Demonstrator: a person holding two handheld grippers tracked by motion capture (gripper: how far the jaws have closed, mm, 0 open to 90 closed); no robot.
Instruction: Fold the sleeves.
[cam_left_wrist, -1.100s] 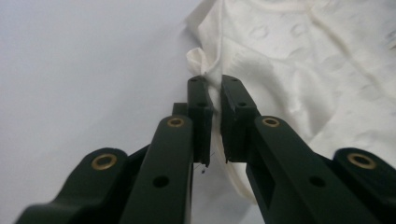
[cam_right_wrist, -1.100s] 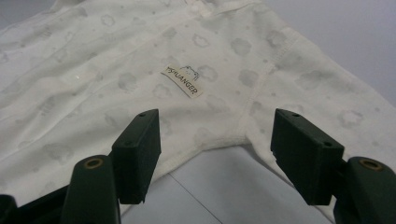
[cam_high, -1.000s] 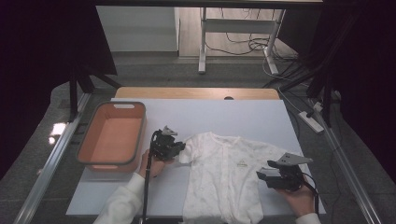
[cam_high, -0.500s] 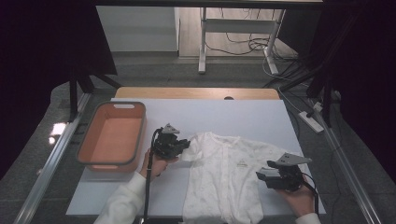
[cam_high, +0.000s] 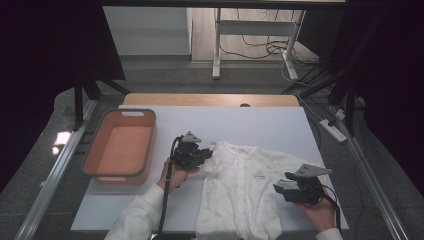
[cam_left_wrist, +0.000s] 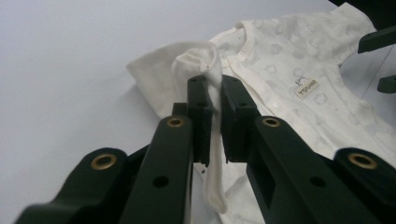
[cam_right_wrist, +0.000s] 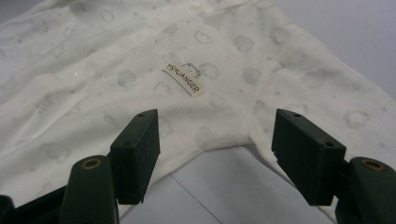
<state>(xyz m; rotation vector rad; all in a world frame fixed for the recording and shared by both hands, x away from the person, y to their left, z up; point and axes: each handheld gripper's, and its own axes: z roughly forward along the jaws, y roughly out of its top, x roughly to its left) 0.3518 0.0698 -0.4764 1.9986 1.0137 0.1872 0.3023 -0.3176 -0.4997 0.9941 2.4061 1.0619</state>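
At the far left of the high view, an orange tub (cam_high: 120, 147) stands on the white counter (cam_high: 260, 125), well apart from the clothing. To the right of it, the person's left hand (cam_high: 172, 175) holds the left tool (cam_high: 206, 154) at the left shoulder of a small white baby garment (cam_high: 245, 192). In the left gripper view, the jaws of the left tool (cam_left_wrist: 213, 119) stand almost together and pinch a raised fold of the garment's left sleeve (cam_left_wrist: 198, 60); the cloth rises above the jaw tips and also hangs down between them. Only a thin gap, with cloth in it, shows between the two pads.

The garment lies flat on the counter, in the middle and toward the near edge, with the neck pointing away from the person and the lower part reaching the counter's front edge. It has a faint cloud pattern and a small label (cam_right_wrist: 184, 78) on the chest.

Further right, the right hand (cam_high: 320, 212) holds the right tool (cam_high: 278, 188) low beside the garment's right side. In the right gripper view, the right tool (cam_right_wrist: 215, 156) has its jaws wide apart and grips nothing. Between the jaws, I see the curved seam under the right sleeve (cam_right_wrist: 327, 98) and a piece of bare counter. Whether the jaws touch the cloth, I cannot tell.
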